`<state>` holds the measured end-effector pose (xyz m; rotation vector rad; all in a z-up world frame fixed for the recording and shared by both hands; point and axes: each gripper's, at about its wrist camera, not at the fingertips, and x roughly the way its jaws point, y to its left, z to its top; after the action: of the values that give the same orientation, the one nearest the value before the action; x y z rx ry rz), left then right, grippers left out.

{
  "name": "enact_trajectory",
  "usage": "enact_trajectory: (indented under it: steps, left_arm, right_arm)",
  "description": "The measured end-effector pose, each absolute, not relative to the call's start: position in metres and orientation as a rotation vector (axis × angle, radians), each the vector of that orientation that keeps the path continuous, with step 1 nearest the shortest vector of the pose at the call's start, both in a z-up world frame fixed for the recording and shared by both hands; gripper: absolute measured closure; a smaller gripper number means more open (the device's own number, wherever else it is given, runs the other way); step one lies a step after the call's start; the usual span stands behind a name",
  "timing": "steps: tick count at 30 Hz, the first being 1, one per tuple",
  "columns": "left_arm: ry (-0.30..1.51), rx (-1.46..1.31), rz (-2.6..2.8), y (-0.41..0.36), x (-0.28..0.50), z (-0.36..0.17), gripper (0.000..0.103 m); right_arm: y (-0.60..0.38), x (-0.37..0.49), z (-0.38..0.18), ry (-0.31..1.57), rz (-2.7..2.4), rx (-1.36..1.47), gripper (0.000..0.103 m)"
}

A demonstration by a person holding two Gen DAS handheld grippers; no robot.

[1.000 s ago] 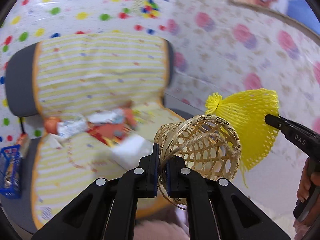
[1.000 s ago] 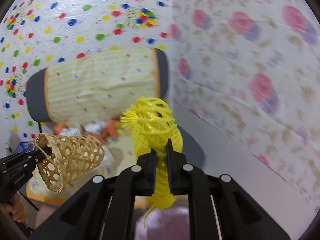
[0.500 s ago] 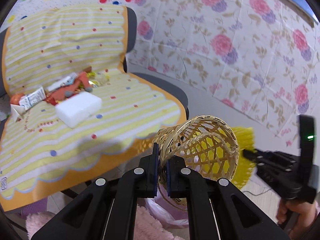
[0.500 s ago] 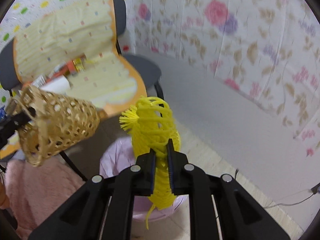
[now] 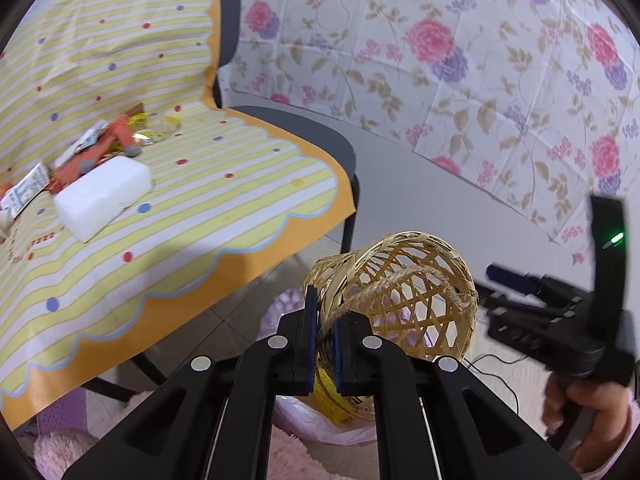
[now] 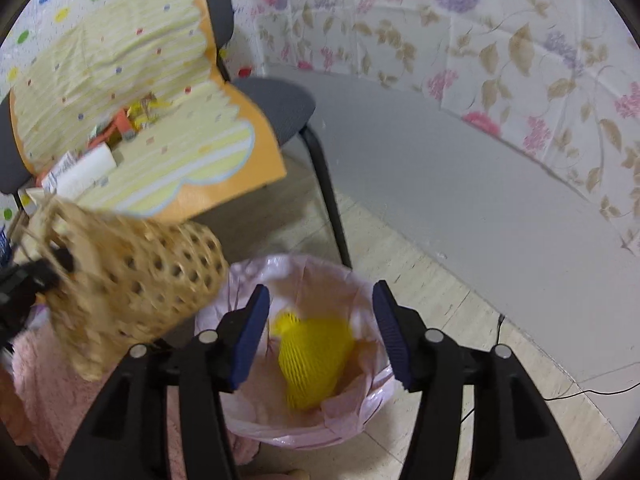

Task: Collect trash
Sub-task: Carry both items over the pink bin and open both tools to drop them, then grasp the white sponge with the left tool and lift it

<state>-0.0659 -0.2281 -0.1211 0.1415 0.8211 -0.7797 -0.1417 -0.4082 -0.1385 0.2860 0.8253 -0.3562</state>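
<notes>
Wicker first, on the left: the left gripper stands narrow, its pads pinching the rim of the woven bamboo basket, which hangs tilted just over the left edge of the pink-lined bin. Dropping it well, I judge, means carrying it rightward until it sits over the middle of the bin's mouth, then letting go low, since a light, springy cage like this could bounce off the rim.

Centre: the yellow foam net lies in the bin on the pink liner, a soft mesh sleeve with a tufted end, free of both pads.

Right: the right gripper is opening above the bin, its jaws wide and nothing between them.

Far left, the draped chair holds more trash: a white foam block and a pile of wrappers.
</notes>
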Motion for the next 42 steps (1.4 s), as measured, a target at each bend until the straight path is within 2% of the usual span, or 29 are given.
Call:
enact_trajectory:
  steps: [4,7,8,9,17,30,35,42]
  left_arm:
    - [0.851,0.17,-0.837,-0.249,-0.066,-0.127,0.087]
    - [0.868,0.189,-0.862,-0.261,-0.066,-0.131,0.066]
    - [0.869,0.193,-0.863,-0.263,-0.066,-0.131,0.049]
    - [0.868,0.196,-0.864,-0.264,-0.066,-0.132,0.043]
    - [0.831,0.184,-0.819,-0.246,-0.063,-0.119,0.043]
    - [0.751,0.16,-0.489,-0.134,-0.033,-0.098,0.043]
    - [0.739,0.095,-0.379,-0.093,0.001,-0.094,0.032]
    - [0.754,0.068,-0.362,-0.088,0.046,-0.105,0.034]
  right_arm:
    - [-0.418,-0.155,-0.118,0.773,-0.38,0.283,0.046]
    - [-0.421,-0.162,-0.108,0.747,-0.385,0.278,0.043]
    - [-0.421,-0.163,-0.106,0.745,-0.385,0.278,0.042]
    - [-0.421,-0.164,-0.104,0.741,-0.381,0.277,0.042]
    - [-0.413,-0.165,-0.088,0.706,-0.33,0.28,0.042]
    - [-0.367,-0.12,-0.067,0.661,-0.164,0.245,0.042]
    - [-0.341,-0.086,-0.06,0.662,-0.093,0.203,0.041]
    - [-0.327,-0.05,-0.06,0.672,-0.049,0.196,0.039]
